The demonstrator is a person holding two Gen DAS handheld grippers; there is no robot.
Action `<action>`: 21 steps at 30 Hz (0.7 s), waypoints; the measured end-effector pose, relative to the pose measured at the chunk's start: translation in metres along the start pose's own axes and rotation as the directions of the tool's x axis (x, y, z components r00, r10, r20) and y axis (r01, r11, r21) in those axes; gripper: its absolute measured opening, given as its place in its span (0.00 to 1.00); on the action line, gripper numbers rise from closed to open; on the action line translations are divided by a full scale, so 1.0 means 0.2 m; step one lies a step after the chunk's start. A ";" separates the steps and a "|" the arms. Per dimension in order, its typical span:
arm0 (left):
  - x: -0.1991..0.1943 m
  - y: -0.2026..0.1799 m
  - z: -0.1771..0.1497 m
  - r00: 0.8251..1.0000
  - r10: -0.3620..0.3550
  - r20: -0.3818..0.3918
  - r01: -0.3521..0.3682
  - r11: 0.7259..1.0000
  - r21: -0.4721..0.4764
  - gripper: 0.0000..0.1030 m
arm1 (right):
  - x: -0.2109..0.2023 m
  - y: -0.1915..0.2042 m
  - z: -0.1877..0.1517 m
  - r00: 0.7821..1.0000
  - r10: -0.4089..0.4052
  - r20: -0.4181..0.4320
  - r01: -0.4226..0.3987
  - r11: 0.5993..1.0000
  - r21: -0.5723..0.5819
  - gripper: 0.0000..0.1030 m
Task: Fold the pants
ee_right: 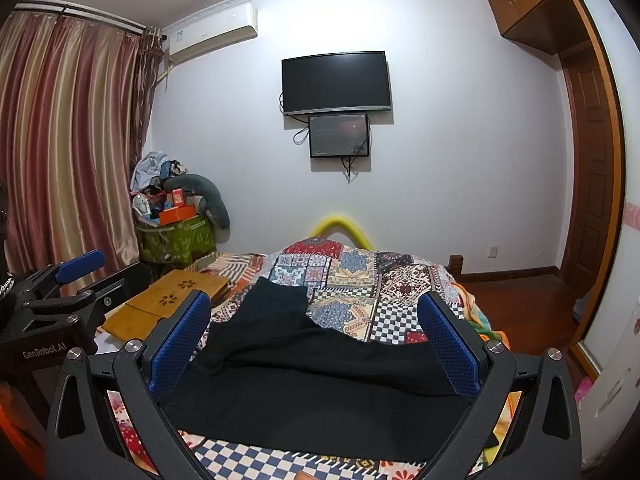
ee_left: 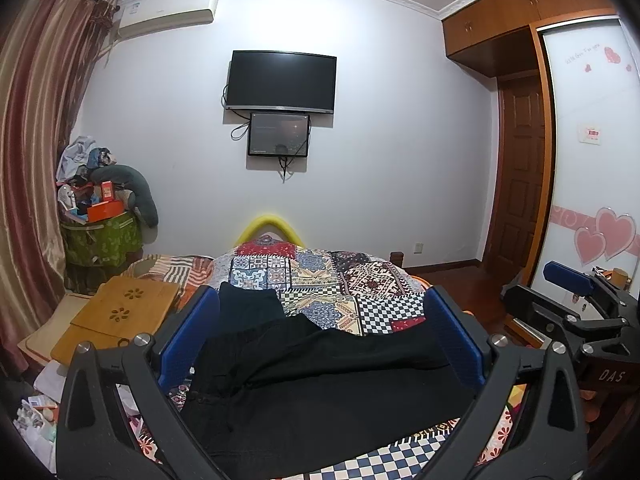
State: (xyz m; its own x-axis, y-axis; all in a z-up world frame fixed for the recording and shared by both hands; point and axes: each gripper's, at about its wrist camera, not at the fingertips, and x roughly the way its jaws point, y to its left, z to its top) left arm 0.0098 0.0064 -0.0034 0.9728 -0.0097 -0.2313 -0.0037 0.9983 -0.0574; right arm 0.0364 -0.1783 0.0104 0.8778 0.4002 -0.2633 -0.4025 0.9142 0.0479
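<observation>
Black pants (ee_left: 312, 380) lie spread on the patchwork bedspread (ee_left: 340, 276), one leg reaching away toward the foot of the bed. They also show in the right wrist view (ee_right: 320, 380). My left gripper (ee_left: 320, 320) is open and empty, held above the near part of the pants. My right gripper (ee_right: 316, 320) is open and empty, also above the pants. The right gripper shows at the right edge of the left wrist view (ee_left: 576, 304), and the left gripper at the left edge of the right wrist view (ee_right: 68, 284).
A wooden lap table (ee_left: 124, 312) lies on the bed's left side. A green bag piled with clutter (ee_left: 100, 236) stands in the left corner by the curtain (ee_left: 36, 160). A TV (ee_left: 282, 80) hangs on the far wall. A wardrobe (ee_left: 588, 168) and door stand at right.
</observation>
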 end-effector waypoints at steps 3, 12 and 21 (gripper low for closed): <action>0.00 0.00 -0.01 1.000 0.001 -0.002 -0.001 1.000 -0.005 1.00 | 0.01 0.01 0.00 1.000 0.006 -0.005 -0.006 1.000 0.003 1.00; -0.01 0.00 -0.01 1.000 0.000 0.001 0.000 1.000 -0.006 1.00 | 0.02 0.02 0.00 1.000 0.006 -0.007 -0.006 1.000 0.006 1.00; -0.01 0.00 -0.01 1.000 0.000 0.003 0.000 1.000 -0.009 1.00 | 0.02 0.02 -0.02 1.000 0.001 -0.007 -0.001 1.000 0.002 1.00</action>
State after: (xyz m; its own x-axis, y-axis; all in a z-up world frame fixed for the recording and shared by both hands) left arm 0.0075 0.0059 -0.0051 0.9735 -0.0098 -0.2284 -0.0055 0.9978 -0.0661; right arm 0.0370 -0.1741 0.0055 0.8755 0.4009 -0.2698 -0.4031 0.9138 0.0498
